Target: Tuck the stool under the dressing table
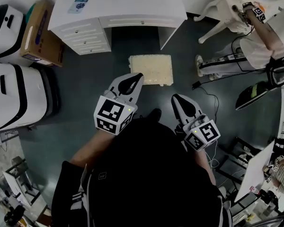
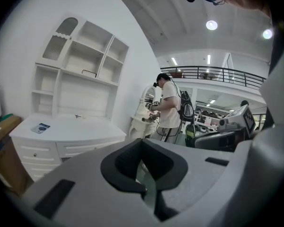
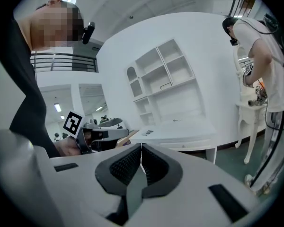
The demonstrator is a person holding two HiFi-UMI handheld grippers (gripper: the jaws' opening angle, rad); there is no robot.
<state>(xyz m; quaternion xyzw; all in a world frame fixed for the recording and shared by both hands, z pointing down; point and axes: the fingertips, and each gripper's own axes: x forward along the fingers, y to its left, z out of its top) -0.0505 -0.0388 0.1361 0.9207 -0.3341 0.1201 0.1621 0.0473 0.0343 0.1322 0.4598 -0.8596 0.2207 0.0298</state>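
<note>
Dim head view; fisheye-warped edges; ceiling-lamp glare.

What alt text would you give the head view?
From above, a person holds a shut, empty left hand-held gripper and right hand-held gripper over a dark floor, pointed toward a cream-topped stool. The stool stands before the knee gap of the white dressing table, not yet under it. A cardboard box sits left of the table; another person is upper right.

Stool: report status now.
Left gripper and right gripper shut, empty. Stool out before dressing table, not tucked. Nothing seen between them.
</note>
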